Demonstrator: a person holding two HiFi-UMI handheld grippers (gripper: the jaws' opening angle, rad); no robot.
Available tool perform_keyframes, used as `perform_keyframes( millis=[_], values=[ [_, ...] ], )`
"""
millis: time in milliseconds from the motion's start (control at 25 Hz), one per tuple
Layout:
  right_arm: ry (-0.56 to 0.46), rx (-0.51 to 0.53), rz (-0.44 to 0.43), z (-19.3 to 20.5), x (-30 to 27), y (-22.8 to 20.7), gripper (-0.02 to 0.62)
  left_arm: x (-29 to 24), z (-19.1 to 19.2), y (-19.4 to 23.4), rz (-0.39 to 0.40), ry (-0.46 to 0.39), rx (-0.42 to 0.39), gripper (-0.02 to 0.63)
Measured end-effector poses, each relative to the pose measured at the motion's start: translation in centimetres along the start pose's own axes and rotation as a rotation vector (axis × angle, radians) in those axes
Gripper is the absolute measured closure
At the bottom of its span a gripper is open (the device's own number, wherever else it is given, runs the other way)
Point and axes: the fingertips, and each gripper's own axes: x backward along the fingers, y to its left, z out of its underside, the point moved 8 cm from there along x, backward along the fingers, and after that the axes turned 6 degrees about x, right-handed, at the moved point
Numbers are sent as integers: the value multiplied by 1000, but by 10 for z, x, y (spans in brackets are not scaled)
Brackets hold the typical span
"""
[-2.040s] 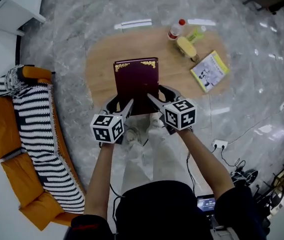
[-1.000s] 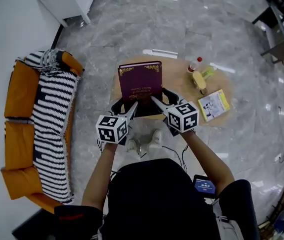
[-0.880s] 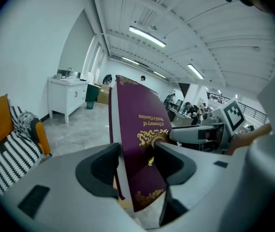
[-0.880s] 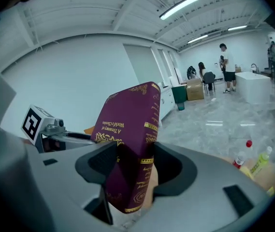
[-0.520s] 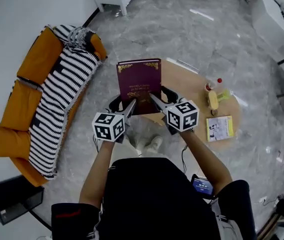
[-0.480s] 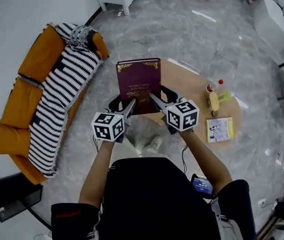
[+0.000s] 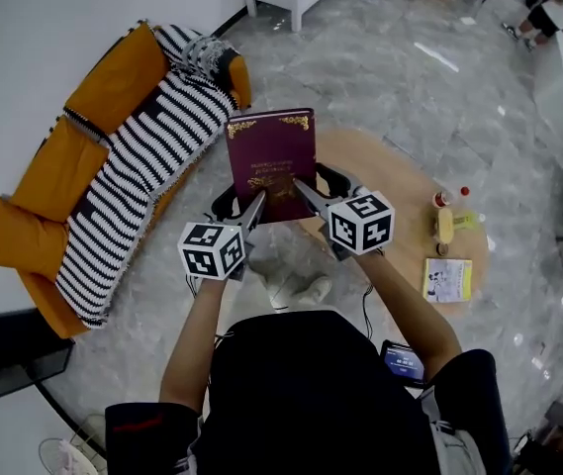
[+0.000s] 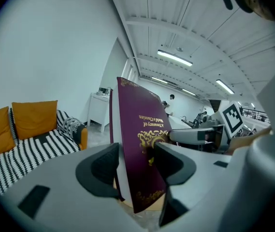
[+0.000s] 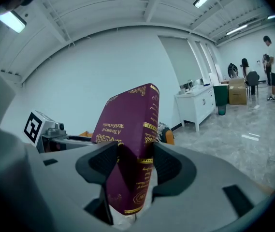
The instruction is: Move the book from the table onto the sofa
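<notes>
Transport step, by the look of it: book (image 7: 271, 166) lifted off the table (image 7: 400, 216) and held upright in the air, between table and sofa (image 7: 53, 166) as seen from the head view. Clamped low on both sides: left gripper (image 7: 239, 206) closed on the page-edge side, right gripper (image 7: 321, 188) closed on the spine side. Plain in the left gripper view: jaws pressed on front and back cover of the book (image 8: 139, 144), nothing else between them. Same in the right gripper view: jaws narrow, pinching the book (image 9: 130, 144) across its thickness beside the gilt spine. Tilted a little, not plumb. Sofa to the left and ahead, near but not yet under the book, its seat draped with a striped throw (image 7: 133, 176). Left on the table: bottle (image 7: 443, 201) and booklet (image 7: 447, 278), neither part of the job. Next, probably: carry left and forward until over the striped seat, tip the book toward flat with both grips firm, lower onto the throw, then spread both jaws and draw back. Worth minding: soft, uneven cloth, so set down well in from the seat edge to avoid a slide to the floor (image 7: 380, 77).
</notes>
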Motion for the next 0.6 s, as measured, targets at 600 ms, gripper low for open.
perform_keyframes(
  millis=[600],
  values=[
    [12, 25, -84, -55, -139, 70, 351, 49, -56, 135, -70, -73, 52, 365]
  ],
)
